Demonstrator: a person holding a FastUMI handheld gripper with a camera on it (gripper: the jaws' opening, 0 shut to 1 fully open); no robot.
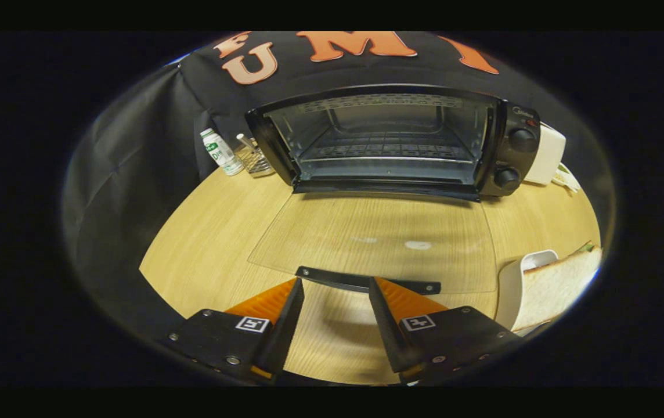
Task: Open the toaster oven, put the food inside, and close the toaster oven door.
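Toaster oven (387, 142) sits at 12 o'clock beyond the fingers, with its glass door (378, 241) folded flat on the table (210, 232), so the opening step looks done. Gripper (335, 284) is released and empty, tips spread just shy of the door handle (361, 281). The sandwich (558, 281) waits on a white plate (512, 284) at 3 o'clock; the next move calls for swinging right to grasp it.

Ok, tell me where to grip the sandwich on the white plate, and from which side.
Probably grip the sandwich across its two bread faces, near the upper crust edge, coming from above. It leans on edge against the white plate, so the flat faces suit the two fingers. The gripper is open at the door handle of the toaster oven, left of the plate.
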